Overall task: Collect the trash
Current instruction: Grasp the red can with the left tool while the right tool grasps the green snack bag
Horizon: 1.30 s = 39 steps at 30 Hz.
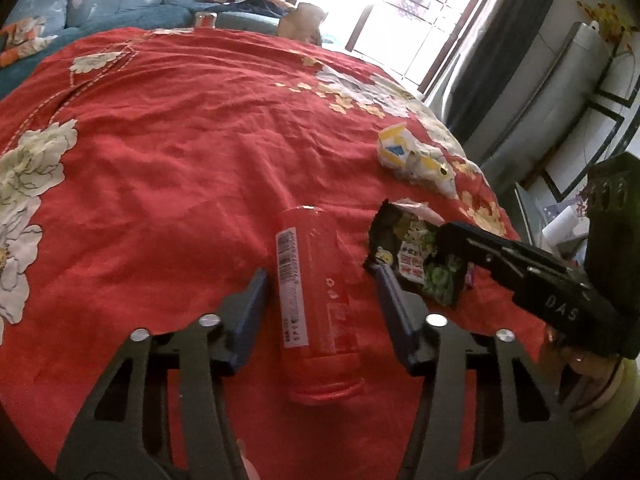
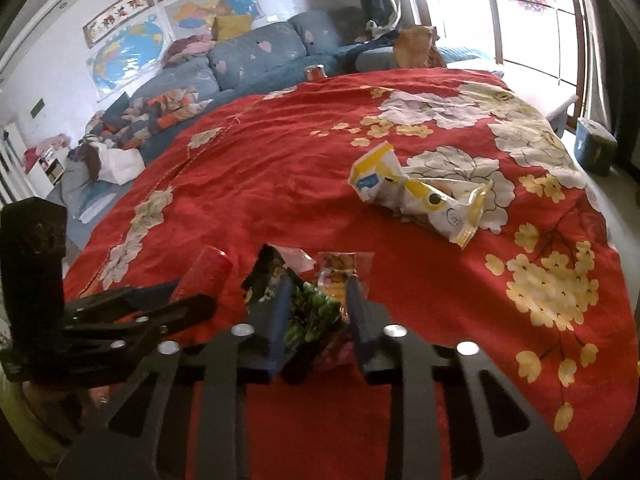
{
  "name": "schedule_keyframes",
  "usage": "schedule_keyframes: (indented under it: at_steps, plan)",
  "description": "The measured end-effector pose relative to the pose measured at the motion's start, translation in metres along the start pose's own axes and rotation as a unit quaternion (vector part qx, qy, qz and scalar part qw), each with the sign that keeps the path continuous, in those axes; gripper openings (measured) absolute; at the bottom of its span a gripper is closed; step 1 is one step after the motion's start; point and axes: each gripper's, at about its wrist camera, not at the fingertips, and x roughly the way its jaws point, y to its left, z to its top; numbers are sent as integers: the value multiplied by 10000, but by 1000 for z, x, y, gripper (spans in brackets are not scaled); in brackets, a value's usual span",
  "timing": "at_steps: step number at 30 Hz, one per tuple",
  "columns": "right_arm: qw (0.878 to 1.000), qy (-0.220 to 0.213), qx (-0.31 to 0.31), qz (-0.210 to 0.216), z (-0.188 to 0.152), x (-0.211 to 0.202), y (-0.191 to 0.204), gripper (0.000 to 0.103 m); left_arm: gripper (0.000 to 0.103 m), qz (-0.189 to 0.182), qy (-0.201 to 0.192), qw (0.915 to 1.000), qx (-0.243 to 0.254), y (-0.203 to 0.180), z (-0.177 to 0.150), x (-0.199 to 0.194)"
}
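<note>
A red can (image 1: 318, 304) lies on its side on the red floral cloth (image 1: 168, 168). My left gripper (image 1: 320, 276) is open, its fingers on either side of the can, apart from it. My right gripper (image 2: 316, 284) is shut on a dark green snack wrapper (image 2: 308, 312); the wrapper also shows in the left wrist view (image 1: 416, 256), just right of the can. The can's end shows in the right wrist view (image 2: 206, 272). A crumpled yellow-and-white wrapper (image 2: 420, 196) lies farther out on the cloth, also in the left wrist view (image 1: 416, 158).
A blue sofa (image 2: 256, 60) piled with clothes stands behind the table. A small red can (image 2: 315, 71) stands at the cloth's far edge. A bright window (image 2: 520, 12) is at the right, a blue bin (image 2: 596, 146) below it.
</note>
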Motion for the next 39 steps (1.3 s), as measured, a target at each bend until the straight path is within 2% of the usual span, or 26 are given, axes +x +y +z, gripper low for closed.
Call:
schedule_keyframes:
  at_steps: [4,16,30,39]
  plan:
    - [9999,-72,-28,113,1,-9,6,10,28,-9,46,10000,-3,0,-1,3]
    - [9986,-483,119,185,-13,-53,17,7,27,-176,-258,9995,106,-6,4,-12]
    - [9921,-1061,599,-299,-31,-109,-6,6,27,-583,-607,9953,476,-50,9,-40]
    - [9851,-1363,903,-530,-42,-141,-30,6,27,-776,-662,9920,745,-79,3,-48]
